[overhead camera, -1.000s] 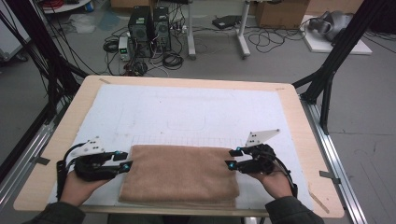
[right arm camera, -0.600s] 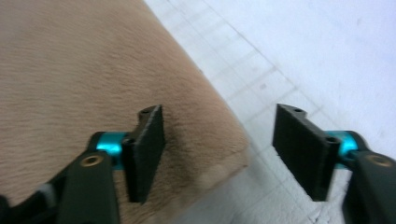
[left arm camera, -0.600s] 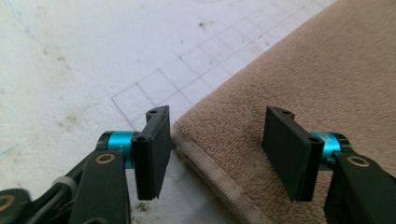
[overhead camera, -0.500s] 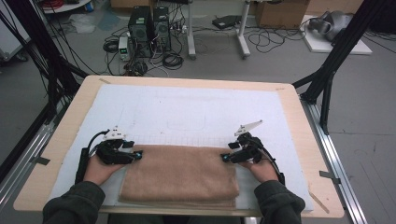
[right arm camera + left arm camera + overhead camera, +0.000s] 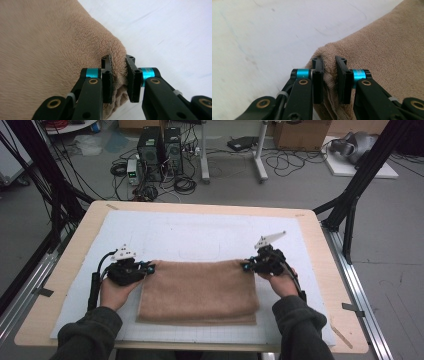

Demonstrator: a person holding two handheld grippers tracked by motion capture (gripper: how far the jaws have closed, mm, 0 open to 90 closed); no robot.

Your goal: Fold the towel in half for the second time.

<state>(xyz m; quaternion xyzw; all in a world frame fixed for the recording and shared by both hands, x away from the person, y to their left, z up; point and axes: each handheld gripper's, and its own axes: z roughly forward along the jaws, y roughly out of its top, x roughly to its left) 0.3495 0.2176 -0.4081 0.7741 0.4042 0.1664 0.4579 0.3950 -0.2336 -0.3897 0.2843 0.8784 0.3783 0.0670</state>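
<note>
Brown towel (image 5: 199, 292) lying folded on the white mat (image 5: 200, 235) of the counter (image 5: 70, 245), long axis running left to right across the near half. Left tongs (image 5: 148, 268) at far-left corner, right tongs (image 5: 245, 266) at far-right corner; each arm equally near its own corner, towel body lying toward the person from both.

Jaws of both tongs just closed in; left gripper view: corner fold (image 5: 328, 65) pinched narrow between pads. Right gripper view: same, fold (image 5: 117, 62) clamped.

Judged next: lift or drag of far edge, both ends together, square to long axis.

Number of layers caught in each pinch not readable. Near edge partly cut off by sleeves (image 5: 300, 325).
</note>
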